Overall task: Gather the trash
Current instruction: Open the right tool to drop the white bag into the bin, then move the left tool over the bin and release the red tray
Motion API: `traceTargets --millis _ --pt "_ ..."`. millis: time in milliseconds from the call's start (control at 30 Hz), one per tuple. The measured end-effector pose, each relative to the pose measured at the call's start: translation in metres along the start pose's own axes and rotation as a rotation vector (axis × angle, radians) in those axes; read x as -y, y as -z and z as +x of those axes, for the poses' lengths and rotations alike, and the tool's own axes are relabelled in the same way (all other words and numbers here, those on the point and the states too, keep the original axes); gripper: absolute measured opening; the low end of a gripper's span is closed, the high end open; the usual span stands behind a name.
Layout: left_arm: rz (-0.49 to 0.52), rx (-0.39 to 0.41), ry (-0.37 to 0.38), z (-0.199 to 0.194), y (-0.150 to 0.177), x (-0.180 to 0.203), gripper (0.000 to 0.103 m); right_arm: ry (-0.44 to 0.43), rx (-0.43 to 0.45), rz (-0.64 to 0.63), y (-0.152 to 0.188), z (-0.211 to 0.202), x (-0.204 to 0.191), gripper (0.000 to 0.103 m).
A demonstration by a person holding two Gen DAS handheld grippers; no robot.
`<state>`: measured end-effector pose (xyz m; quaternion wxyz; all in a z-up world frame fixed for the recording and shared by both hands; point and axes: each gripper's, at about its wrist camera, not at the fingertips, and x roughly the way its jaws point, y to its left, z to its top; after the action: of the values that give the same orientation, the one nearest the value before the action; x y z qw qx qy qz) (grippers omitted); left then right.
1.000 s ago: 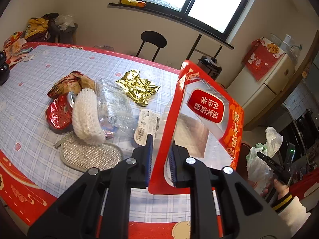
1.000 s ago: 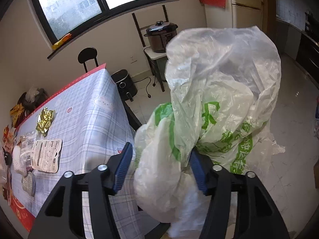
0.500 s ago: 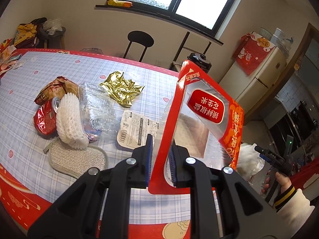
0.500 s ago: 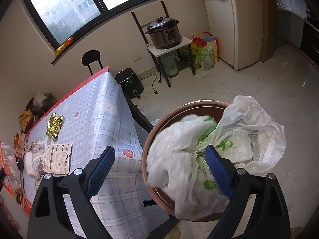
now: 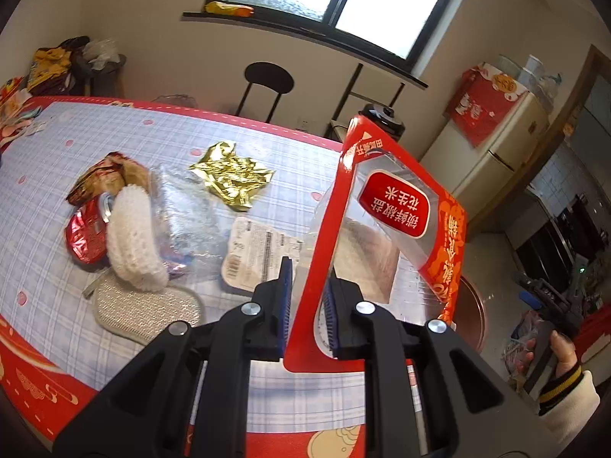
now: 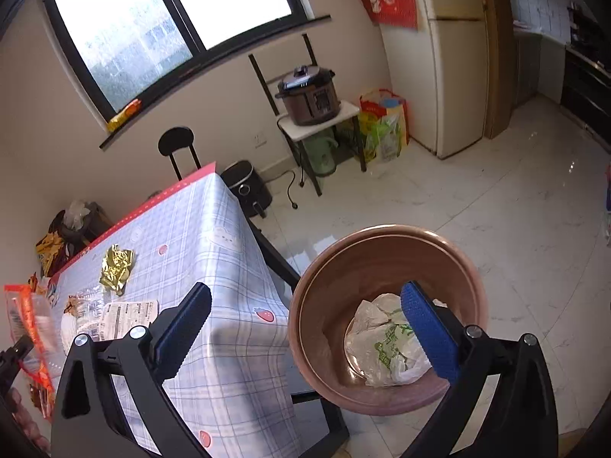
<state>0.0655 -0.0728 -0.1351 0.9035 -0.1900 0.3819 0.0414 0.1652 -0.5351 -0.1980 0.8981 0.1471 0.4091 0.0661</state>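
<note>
My left gripper (image 5: 307, 301) is shut on a red-and-clear snack bag (image 5: 385, 236) and holds it upright above the table's near right corner. My right gripper (image 6: 305, 324) is open and empty above the brown trash bin (image 6: 385, 236) on the floor beside the table. A white plastic bag with green print (image 6: 385, 343) lies at the bin's bottom. More trash lies on the table: a gold foil wrapper (image 5: 233, 175), a white label packet (image 5: 256, 255), a clear plastic wrapper (image 5: 183, 217), a white foam net (image 5: 131, 236), a red wrapper (image 5: 86, 233).
The plaid tablecloth table (image 6: 214, 267) has a grey scrub pad (image 5: 145, 309) near its front edge. A black chair (image 5: 267, 80) stands behind it. A rice cooker on a stand (image 6: 309, 95), a fridge (image 6: 454, 57) and an air fryer (image 6: 244, 187) are along the wall.
My right gripper opened wide and let go of the white plastic bag, which dropped to the bottom of the bin. My left gripper kept holding the snack bag.
</note>
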Motion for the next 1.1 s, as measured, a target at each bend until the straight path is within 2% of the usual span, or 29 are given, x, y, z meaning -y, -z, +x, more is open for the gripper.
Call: traceTargets --millis 133,300,567,600,633,667,700,833,1000,1100 --pt "0.057 -0.032 0.04 0.022 -0.002 0.035 0.019 0.024 0.045 0.006 0.012 -0.033 0.005 0.098" --pt "0.132 -0.069 0.096 0.061 -0.004 0.093 0.019 0.095 0.079 0.016 0.031 -0.072 0.019 0.098" --pt "0.238 -0.112 0.207 0.132 0.005 0.214 0.019 0.18 0.108 0.064 0.055 -0.122 0.06 0.098" --pt "0.259 -0.118 0.25 0.138 0.007 0.234 0.026 0.19 0.112 0.076 0.057 -0.126 0.066 0.098" --pt "0.275 -0.127 0.31 0.143 0.008 0.249 0.053 0.199 0.114 0.088 0.059 -0.129 0.071 0.098" --pt "0.29 -0.133 0.36 0.146 0.009 0.262 0.07 0.208 0.114 0.103 0.061 -0.132 0.076 0.098" --pt "0.302 -0.122 0.372 0.146 0.01 0.273 0.091 0.214 0.114 0.115 0.063 -0.134 0.081 0.098" --pt "0.342 -0.084 0.399 0.131 0.01 0.285 0.095 0.233 0.117 0.142 0.069 -0.141 0.087 0.098" --pt "0.337 -0.052 0.38 0.113 0.003 0.255 0.097 0.233 0.145 0.149 0.071 -0.146 0.084 0.098" --pt "0.327 -0.023 0.33 0.097 -0.004 0.221 0.097 0.223 0.16 0.134 0.065 -0.143 0.076 0.098"
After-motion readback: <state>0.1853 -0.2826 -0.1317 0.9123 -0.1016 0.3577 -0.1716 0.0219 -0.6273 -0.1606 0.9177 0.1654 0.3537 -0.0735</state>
